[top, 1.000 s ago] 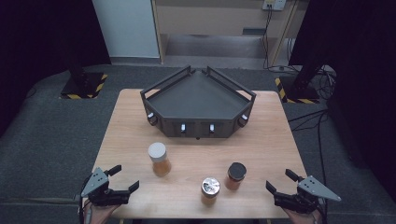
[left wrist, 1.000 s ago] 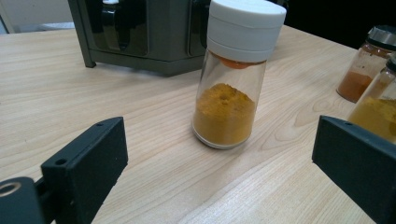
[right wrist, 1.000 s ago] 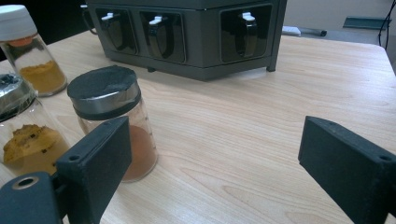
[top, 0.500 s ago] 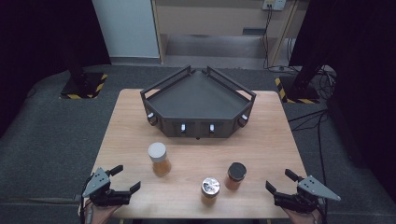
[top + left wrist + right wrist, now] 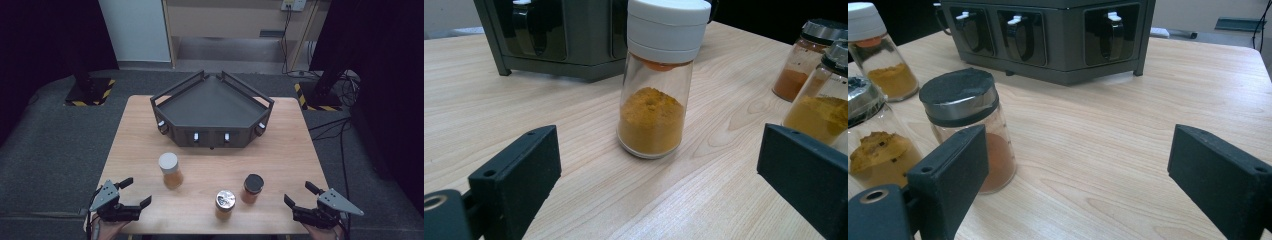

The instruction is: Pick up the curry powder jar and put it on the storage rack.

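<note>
Three spice jars stand on the wooden table (image 5: 280, 155). A white-capped jar of yellow powder (image 5: 170, 170) (image 5: 657, 80) (image 5: 878, 52) is at the left, a silver-lidded jar (image 5: 225, 204) (image 5: 870, 145) (image 5: 824, 95) near the front edge, and a black-lidded jar of red-brown powder (image 5: 252, 188) (image 5: 968, 125) (image 5: 796, 60) beside it. My left gripper (image 5: 134, 194) (image 5: 659, 175) hovers open at the front left corner, facing the white-capped jar. At the front right corner my right gripper (image 5: 298, 195) (image 5: 1078, 170) is open, with the black-lidded jar just left of its jaws.
A dark angular tray-like rack (image 5: 215, 100) (image 5: 549, 30) (image 5: 1048, 35) with clips along its front wall sits at the far middle of the table. Bare wood lies between it and the jars. Grey carpet and black stands surround the table.
</note>
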A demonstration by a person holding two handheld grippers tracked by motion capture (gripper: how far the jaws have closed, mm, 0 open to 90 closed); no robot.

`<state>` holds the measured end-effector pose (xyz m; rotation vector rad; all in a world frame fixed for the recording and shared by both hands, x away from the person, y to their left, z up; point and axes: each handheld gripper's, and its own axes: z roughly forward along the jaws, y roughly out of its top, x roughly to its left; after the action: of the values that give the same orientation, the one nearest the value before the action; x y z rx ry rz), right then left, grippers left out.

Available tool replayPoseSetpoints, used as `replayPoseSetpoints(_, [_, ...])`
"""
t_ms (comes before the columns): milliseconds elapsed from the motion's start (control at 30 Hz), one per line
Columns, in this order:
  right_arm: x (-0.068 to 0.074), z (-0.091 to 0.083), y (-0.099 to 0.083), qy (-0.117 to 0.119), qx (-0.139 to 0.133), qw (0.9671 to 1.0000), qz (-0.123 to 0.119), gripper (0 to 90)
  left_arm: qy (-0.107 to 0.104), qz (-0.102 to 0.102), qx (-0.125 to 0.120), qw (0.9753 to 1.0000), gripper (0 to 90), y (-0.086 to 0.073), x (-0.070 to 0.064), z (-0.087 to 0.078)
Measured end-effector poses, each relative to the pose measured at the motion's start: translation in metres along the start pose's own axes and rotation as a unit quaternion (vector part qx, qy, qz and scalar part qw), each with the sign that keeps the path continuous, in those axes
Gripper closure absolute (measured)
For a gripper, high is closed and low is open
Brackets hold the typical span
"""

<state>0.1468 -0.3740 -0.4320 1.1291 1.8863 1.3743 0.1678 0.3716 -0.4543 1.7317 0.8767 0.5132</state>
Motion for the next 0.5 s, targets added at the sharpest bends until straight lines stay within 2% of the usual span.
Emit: replayPoseSetpoints(500, [-0.0006,0.0002,0.0000,0.003,0.001,1.0000,0.001,9.7,0.001,0.002,0.004,1.0000,3.0,0.0016,-0.0015,0.0006])
